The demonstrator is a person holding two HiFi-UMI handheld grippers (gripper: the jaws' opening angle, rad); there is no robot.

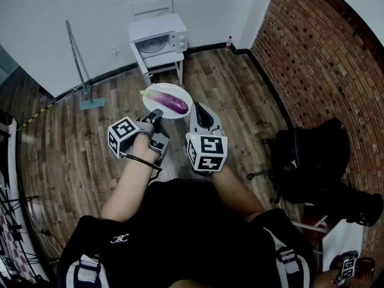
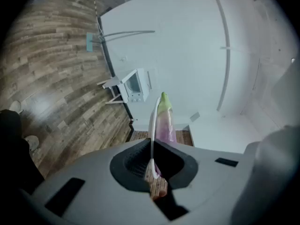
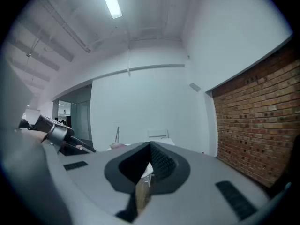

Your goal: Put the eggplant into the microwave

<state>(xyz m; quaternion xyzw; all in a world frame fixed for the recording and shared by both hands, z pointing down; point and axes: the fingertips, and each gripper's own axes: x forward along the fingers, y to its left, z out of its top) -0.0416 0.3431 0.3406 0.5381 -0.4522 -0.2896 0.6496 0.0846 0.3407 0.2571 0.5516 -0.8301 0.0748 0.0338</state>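
Observation:
A purple eggplant point(image 1: 169, 101) with a green stem lies on a white plate point(image 1: 150, 107) held up above the wooden floor. My left gripper point(image 1: 155, 116) is shut on the plate's near rim. In the left gripper view the rim point(image 2: 153, 125) runs edge-on between the jaws, with the eggplant point(image 2: 165, 122) just beyond. My right gripper point(image 1: 200, 110) hovers beside the plate's right edge, apart from it. Its jaws meet at the tips and nothing shows between them point(image 3: 150, 147). The white microwave point(image 1: 158, 37), its door closed, stands far ahead and also shows in the left gripper view point(image 2: 136, 84).
The microwave rests on a small white stand point(image 1: 161, 62) against the white wall. A mop point(image 1: 82, 77) leans at the left. A brick wall point(image 1: 318, 53) runs along the right, with a black office chair point(image 1: 312, 161) in front of it. A small bottle point(image 1: 228, 42) stands in the corner.

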